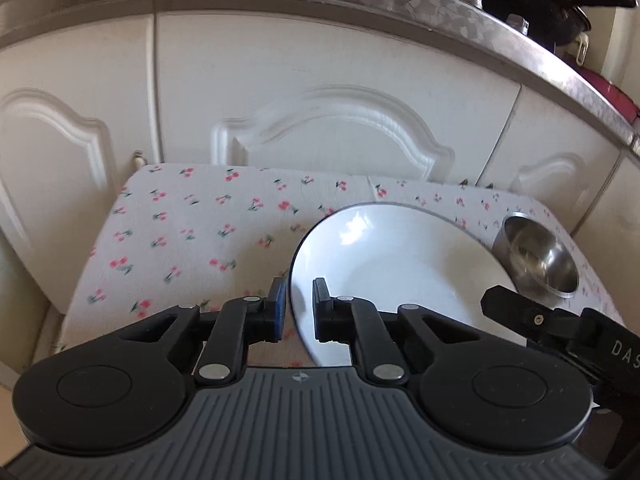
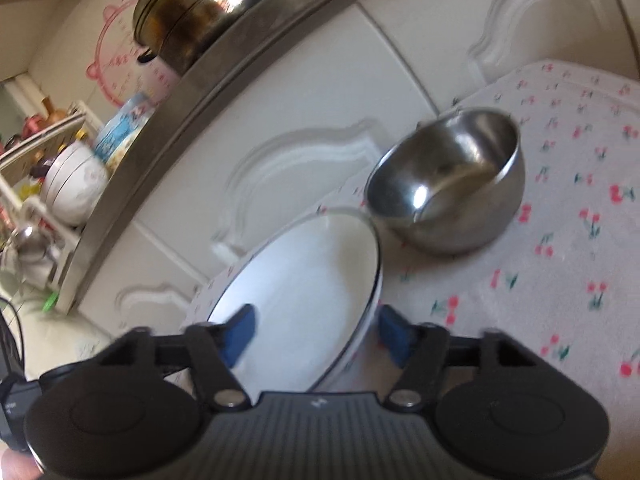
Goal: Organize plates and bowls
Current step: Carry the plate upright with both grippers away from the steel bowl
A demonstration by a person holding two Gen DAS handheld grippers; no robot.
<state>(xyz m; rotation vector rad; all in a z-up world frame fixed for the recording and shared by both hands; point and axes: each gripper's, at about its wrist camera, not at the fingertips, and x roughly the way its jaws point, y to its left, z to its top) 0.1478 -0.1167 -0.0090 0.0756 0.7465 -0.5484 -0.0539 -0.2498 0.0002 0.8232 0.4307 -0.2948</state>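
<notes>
A white plate [image 1: 400, 264] with a dark rim lies on a cherry-print cloth [image 1: 192, 232] and looks tilted. My left gripper [image 1: 299, 304] is shut on its left rim, one pad on each side of the edge. In the right wrist view the plate [image 2: 304, 280] runs between the pads of my right gripper [image 2: 316, 332], which is open. Its left pad hangs over the plate's face and its right pad stands outside the rim, neither pressing. A steel bowl [image 2: 448, 192] stands upright just behind the plate, empty; it is also seen as the bowl [image 1: 536, 256] at the right.
White cabinet doors [image 1: 320, 120] rise right behind the cloth-covered surface. The counter above holds a black pan [image 1: 532, 4] and a steel pot [image 2: 192, 12]. A dish rack with white bowls [image 2: 72, 188] stands far left. One of the right gripper's fingers [image 1: 516, 310] reaches in beside the plate.
</notes>
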